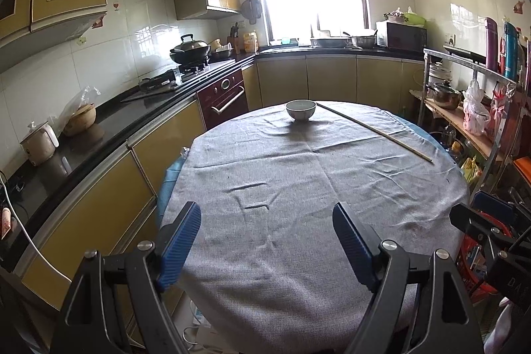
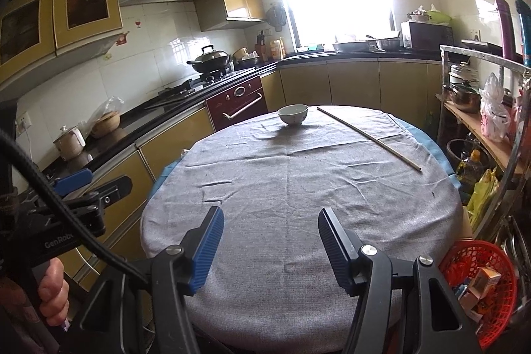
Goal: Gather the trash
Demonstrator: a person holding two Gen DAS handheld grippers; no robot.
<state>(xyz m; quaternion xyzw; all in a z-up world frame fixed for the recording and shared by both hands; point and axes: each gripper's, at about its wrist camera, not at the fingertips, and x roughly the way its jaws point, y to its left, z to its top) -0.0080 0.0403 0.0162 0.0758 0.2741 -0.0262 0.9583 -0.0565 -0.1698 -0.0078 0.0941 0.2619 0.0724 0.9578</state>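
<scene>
Both claws hang over the near edge of the round desk (image 1: 298, 188), which is covered by a grey cloth. The left claw (image 1: 267, 241) is spread wide with nothing between its pads; the right claw (image 2: 270, 241) is spread less, also empty. A bowl (image 1: 300, 109) stands at 12 o'clock near the far edge, and a stick (image 1: 375, 130) lies at 1 to 2 o'clock, its end close to the rim. The cloth between is bare. At 4 o'clock, off the desk, a red basket (image 2: 497, 314) holds small cartons (image 2: 479, 284).
</scene>
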